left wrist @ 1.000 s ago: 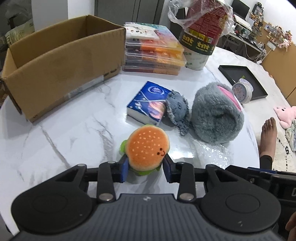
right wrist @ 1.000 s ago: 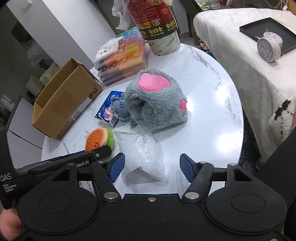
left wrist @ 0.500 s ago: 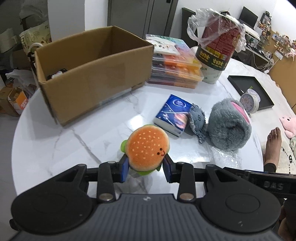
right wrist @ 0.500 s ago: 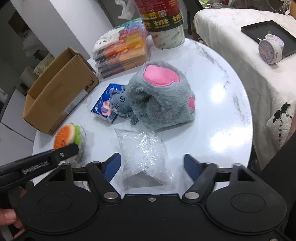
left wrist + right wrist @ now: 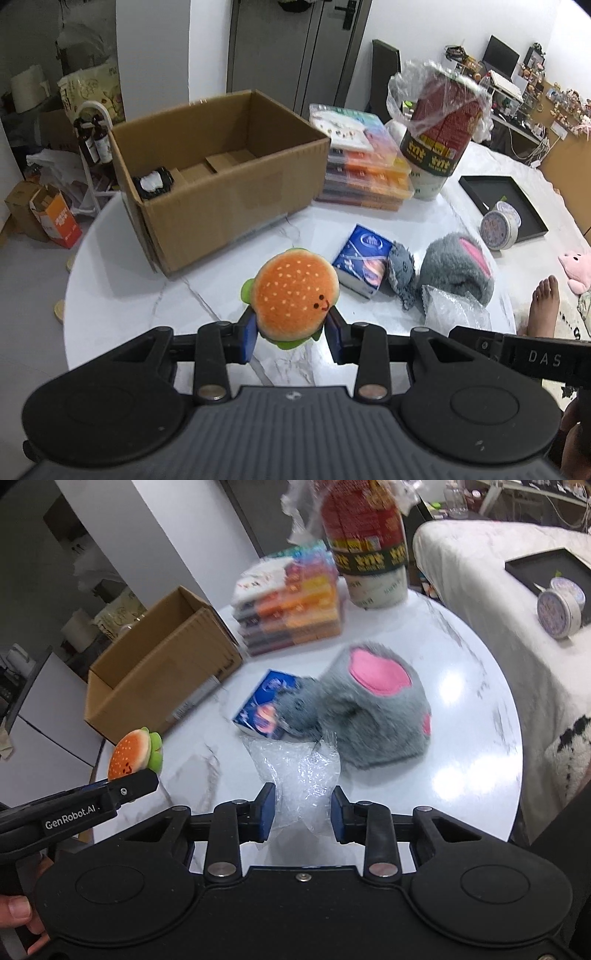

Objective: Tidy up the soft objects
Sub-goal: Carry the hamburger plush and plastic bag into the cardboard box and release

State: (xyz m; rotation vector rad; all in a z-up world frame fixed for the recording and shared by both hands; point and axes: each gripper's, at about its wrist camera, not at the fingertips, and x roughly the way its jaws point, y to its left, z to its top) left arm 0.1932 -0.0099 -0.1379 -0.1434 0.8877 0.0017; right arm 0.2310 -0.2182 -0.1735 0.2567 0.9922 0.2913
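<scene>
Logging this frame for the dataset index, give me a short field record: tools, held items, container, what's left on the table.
left tool: shut on burger plush, lifted off the table
right tool: closing around clear plastic bag, contact unclear
cardboard box: open, one small black-and-white item inside
on table: tissue pack, small grey plush, grey-pink plush

I count one burger plush (image 5: 293,291), two grey plush toys (image 5: 458,271) (image 5: 400,269), one plastic bag (image 5: 295,771), one tissue pack (image 5: 364,260), one cardboard box (image 5: 218,177).
</scene>
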